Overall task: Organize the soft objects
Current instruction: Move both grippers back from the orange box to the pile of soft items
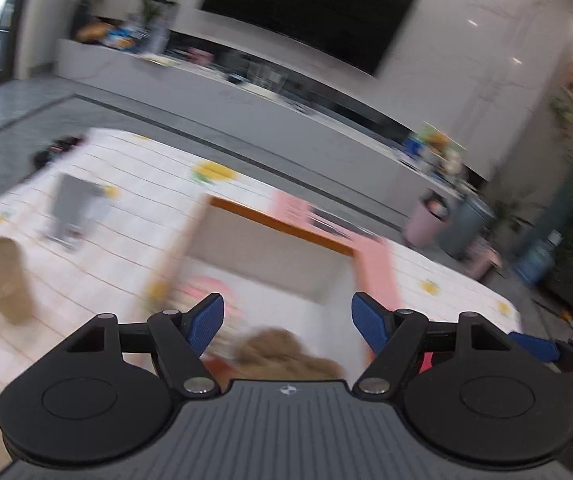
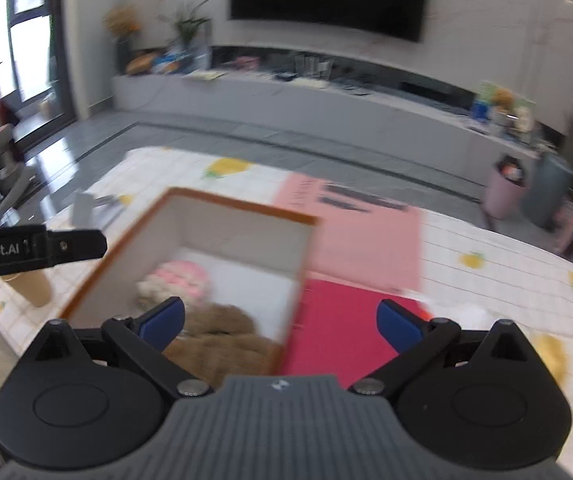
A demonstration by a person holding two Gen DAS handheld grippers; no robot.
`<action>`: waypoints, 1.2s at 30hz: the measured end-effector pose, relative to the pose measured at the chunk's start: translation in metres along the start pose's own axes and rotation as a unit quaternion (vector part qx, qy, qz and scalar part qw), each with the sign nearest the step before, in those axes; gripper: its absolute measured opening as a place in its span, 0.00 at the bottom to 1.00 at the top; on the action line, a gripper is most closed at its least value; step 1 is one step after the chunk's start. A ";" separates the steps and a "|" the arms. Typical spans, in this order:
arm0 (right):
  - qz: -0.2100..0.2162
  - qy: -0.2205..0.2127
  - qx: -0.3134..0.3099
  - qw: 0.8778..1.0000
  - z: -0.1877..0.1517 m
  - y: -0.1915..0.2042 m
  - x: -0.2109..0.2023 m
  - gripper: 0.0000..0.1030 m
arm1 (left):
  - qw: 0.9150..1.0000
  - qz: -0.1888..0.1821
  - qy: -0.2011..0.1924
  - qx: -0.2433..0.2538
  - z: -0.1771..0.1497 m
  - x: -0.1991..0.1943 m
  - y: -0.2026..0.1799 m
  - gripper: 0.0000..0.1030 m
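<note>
An open box with an orange rim (image 2: 242, 206) and white inside stands on the table. In it lie a brown fuzzy soft toy (image 2: 222, 340) and a pink-and-white soft thing (image 2: 182, 278). My right gripper (image 2: 282, 318) hangs above the box's near right corner, jaws wide open and empty. The left wrist view shows the same box (image 1: 282, 222) with the brown toy (image 1: 286, 354) and the pink soft thing (image 1: 206, 292) inside. My left gripper (image 1: 288, 314) is above it, open, with nothing between its blue pads.
The tablecloth (image 2: 486, 248) is white with a lemon print. A pink box lid (image 2: 366, 236) and a red sheet (image 2: 346, 320) lie right of the box. A paper cup (image 1: 2, 276) and a grey object (image 1: 72, 206) stand at the left. The left tool's finger (image 2: 46, 248) crosses at left.
</note>
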State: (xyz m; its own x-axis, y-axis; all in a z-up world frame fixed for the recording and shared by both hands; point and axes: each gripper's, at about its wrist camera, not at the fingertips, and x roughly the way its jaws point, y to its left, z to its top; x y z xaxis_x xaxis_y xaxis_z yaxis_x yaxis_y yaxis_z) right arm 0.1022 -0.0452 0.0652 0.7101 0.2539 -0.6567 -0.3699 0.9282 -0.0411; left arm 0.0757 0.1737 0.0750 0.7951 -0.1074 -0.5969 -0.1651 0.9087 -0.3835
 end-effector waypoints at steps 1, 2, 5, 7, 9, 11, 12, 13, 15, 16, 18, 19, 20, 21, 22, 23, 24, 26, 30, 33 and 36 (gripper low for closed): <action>-0.012 -0.003 0.008 1.000 -0.006 -0.013 -0.008 0.97 | 1.000 -0.017 0.011 0.010 -0.004 0.003 -0.012 0.84; -0.025 -0.005 0.016 1.000 -0.012 -0.025 -0.017 0.97 | 0.999 -0.029 0.021 0.016 -0.009 0.006 -0.022 0.84; -0.079 -0.013 0.045 0.996 -0.035 -0.060 -0.034 0.97 | 0.998 -0.047 0.047 0.016 -0.024 0.017 -0.047 0.84; -0.121 -0.006 0.050 0.991 -0.051 -0.076 -0.038 0.97 | 0.997 -0.055 0.056 0.006 -0.036 0.025 -0.056 0.84; -0.142 0.001 0.054 0.988 -0.066 -0.091 -0.038 0.97 | 0.996 -0.057 0.064 0.010 -0.045 0.032 -0.066 0.84; -0.152 0.005 0.065 0.986 -0.081 -0.106 -0.039 0.97 | 0.996 -0.051 0.069 0.038 -0.054 0.039 -0.076 0.84; -0.154 0.006 0.072 0.985 -0.089 -0.113 -0.039 0.97 | 0.995 -0.047 0.071 0.054 -0.059 0.040 -0.080 0.84; -0.155 0.006 0.080 0.985 -0.096 -0.119 -0.038 0.97 | 0.994 -0.044 0.073 0.070 -0.065 0.041 -0.083 0.83; -0.150 0.009 0.086 0.985 -0.107 -0.128 -0.035 0.97 | 0.993 -0.045 0.068 0.088 -0.074 0.040 -0.091 0.81; -0.149 0.011 0.087 0.985 -0.112 -0.133 -0.033 0.97 | 0.993 -0.047 0.061 0.086 -0.078 0.039 -0.095 0.81; -0.151 0.018 0.090 0.984 -0.120 -0.141 -0.029 0.97 | 0.994 -0.056 0.055 0.078 -0.084 0.038 -0.100 0.81; -0.151 0.019 0.093 0.984 -0.123 -0.146 -0.027 0.97 | 0.993 -0.063 0.058 0.080 -0.086 0.040 -0.104 0.81; -0.150 0.018 0.097 0.984 -0.126 -0.152 -0.025 0.97 | 0.992 -0.066 0.062 0.085 -0.088 0.042 -0.107 0.81; -0.150 0.017 0.103 0.983 -0.129 -0.158 -0.023 0.97 | 0.992 -0.065 0.066 0.089 -0.089 0.044 -0.112 0.81; -0.151 0.017 0.110 0.982 -0.131 -0.165 -0.020 0.97 | 0.992 -0.059 0.068 0.091 -0.091 0.047 -0.116 0.81; -0.152 0.014 0.115 0.982 -0.132 -0.173 -0.018 0.97 | 0.993 -0.051 0.063 0.088 -0.092 0.049 -0.121 0.81; -0.151 0.007 0.116 0.982 -0.133 -0.179 -0.017 0.97 | 0.993 -0.045 0.058 0.090 -0.094 0.051 -0.125 0.81; -0.154 -0.005 0.117 0.981 -0.133 -0.192 -0.012 0.97 | 0.992 -0.037 0.061 0.104 -0.096 0.059 -0.136 0.81; -0.171 -0.028 0.116 0.978 -0.127 -0.218 -0.001 0.97 | 0.986 -0.037 0.068 0.146 -0.099 0.073 -0.161 0.81; -0.172 -0.033 0.131 0.976 -0.129 -0.239 0.014 0.97 | 0.983 -0.038 0.064 0.169 -0.103 0.083 -0.179 0.78; -0.169 -0.009 0.140 0.976 -0.136 -0.254 0.037 0.96 | 0.978 -0.043 0.049 0.199 -0.108 0.091 -0.200 0.76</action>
State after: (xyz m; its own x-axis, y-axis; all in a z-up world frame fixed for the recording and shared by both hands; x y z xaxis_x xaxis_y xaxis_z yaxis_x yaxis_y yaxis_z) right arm 0.1408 -0.3086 -0.0507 0.7742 -0.0764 -0.6283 0.0625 0.9971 -0.0442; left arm 0.1187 -0.0616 0.0215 0.7334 -0.2109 -0.6462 0.1562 0.9775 -0.1418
